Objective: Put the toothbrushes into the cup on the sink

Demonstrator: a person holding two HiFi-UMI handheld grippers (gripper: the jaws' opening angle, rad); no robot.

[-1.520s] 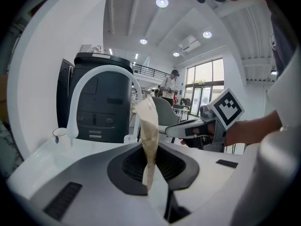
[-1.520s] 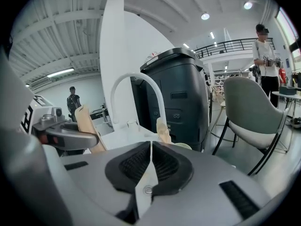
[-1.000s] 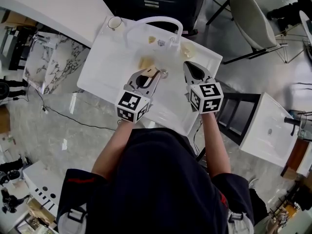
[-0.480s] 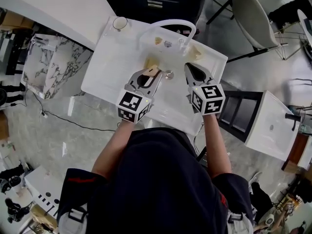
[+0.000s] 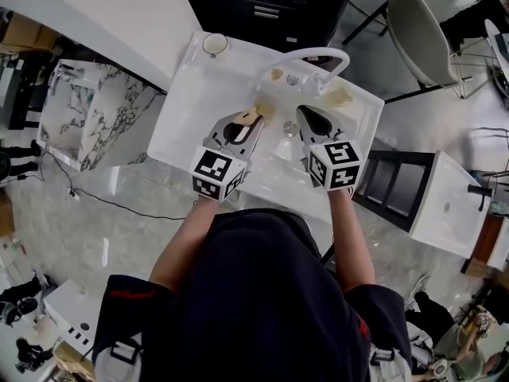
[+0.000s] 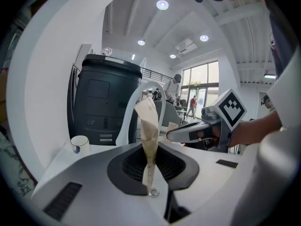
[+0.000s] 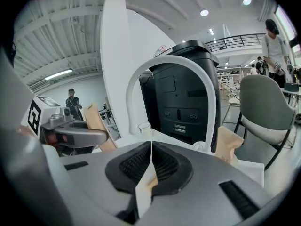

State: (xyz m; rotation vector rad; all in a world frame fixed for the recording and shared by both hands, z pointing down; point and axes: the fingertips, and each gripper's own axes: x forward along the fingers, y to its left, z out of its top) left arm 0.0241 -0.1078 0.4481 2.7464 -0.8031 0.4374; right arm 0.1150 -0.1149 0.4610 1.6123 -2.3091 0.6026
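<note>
The left hand-held gripper (image 5: 248, 124) clamps a paper-wrapped toothbrush (image 6: 149, 135) by one end, leaving its length free to enter the far-left cup (image 5: 214, 44) on the sink (image 5: 195, 110). The right hand-held gripper (image 5: 305, 112) is closed and apparently empty.

Wears a dark navy short-sleeved top (image 5: 254, 293) with a thin red band on each sleeve (image 5: 127, 295). Wears pale grey straps with buckles (image 5: 119, 350) low at either side. Shows light grey moulded shells on the left gripper (image 5: 256, 118) and right gripper (image 5: 307, 111), black ribbed pads (image 6: 134, 166), a small silver screw (image 6: 153, 192), and a rear cube (image 5: 216, 173) of black-and-white square markers on each.
</note>
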